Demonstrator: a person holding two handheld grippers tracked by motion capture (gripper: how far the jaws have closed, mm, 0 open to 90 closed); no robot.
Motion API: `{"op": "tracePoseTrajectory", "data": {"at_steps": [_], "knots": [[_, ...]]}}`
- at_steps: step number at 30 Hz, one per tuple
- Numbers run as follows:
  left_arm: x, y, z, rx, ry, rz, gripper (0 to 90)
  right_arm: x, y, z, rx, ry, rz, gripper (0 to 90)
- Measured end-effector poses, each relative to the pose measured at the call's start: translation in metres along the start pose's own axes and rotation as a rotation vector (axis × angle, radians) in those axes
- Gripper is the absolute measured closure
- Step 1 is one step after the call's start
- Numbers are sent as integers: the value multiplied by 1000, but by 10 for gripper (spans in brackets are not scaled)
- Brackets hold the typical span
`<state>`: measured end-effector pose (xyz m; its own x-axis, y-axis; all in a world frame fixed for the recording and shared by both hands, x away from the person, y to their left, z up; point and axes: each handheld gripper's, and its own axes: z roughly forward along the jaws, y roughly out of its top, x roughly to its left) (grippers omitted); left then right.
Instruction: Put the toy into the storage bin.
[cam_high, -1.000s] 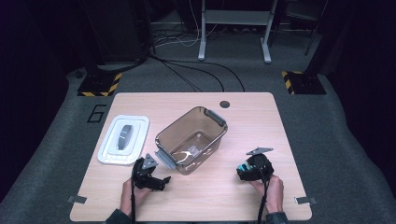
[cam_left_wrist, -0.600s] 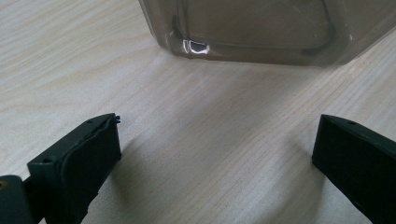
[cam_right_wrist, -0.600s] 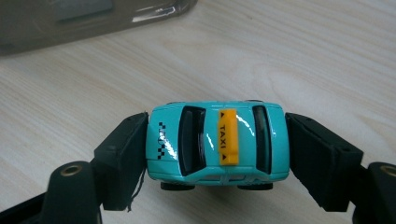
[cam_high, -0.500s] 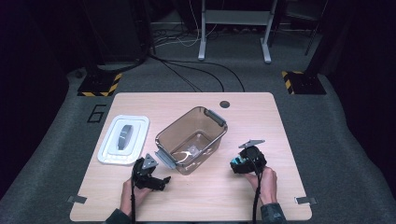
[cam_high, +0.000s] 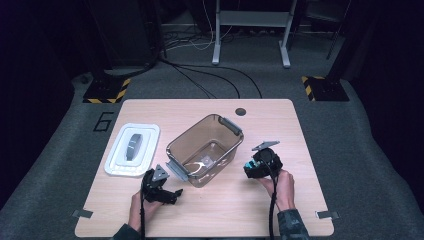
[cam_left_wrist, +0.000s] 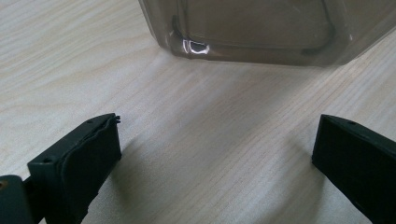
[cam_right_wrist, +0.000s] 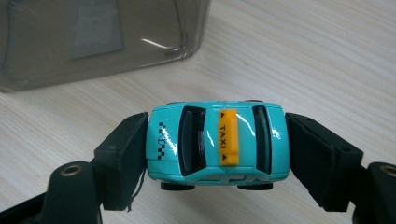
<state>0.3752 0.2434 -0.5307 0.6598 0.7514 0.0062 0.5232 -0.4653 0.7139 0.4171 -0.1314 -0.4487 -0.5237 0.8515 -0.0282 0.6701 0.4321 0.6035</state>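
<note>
A turquoise toy taxi (cam_right_wrist: 215, 140) with an orange TAXI sign is clamped end to end between the jaws of my right gripper (cam_right_wrist: 217, 149). In the high view that gripper (cam_high: 252, 168) hangs above the table just right of the clear smoky plastic bin (cam_high: 205, 149), with the turquoise taxi (cam_high: 248, 167) at its tip. My left gripper (cam_high: 172, 192) rests near the front edge, below the bin's near-left handle. Its jaws stand wide open over bare wood (cam_left_wrist: 215, 154), with the bin's wall (cam_left_wrist: 252, 28) ahead of them.
A white lid (cam_high: 132, 148) with a grey handle lies left of the bin. The wooden table (cam_high: 310, 150) has a small dark hole (cam_high: 241, 111) near its far edge. A small pale label lies on the bin's floor (cam_high: 205, 160).
My right gripper has carried the taxi up and to the left, toward the bin. The left gripper has stayed put.
</note>
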Motion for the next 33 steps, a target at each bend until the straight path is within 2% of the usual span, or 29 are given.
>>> {"op": "tracePoseTrajectory", "data": {"at_steps": [17,33], "knots": [[0,0,0,0,0,1,9,1,29,-17,-33,-26,-37,244],[0,0,0,-1,0,0,9,-5,49,-38,-56,-63,-42,244]]}}
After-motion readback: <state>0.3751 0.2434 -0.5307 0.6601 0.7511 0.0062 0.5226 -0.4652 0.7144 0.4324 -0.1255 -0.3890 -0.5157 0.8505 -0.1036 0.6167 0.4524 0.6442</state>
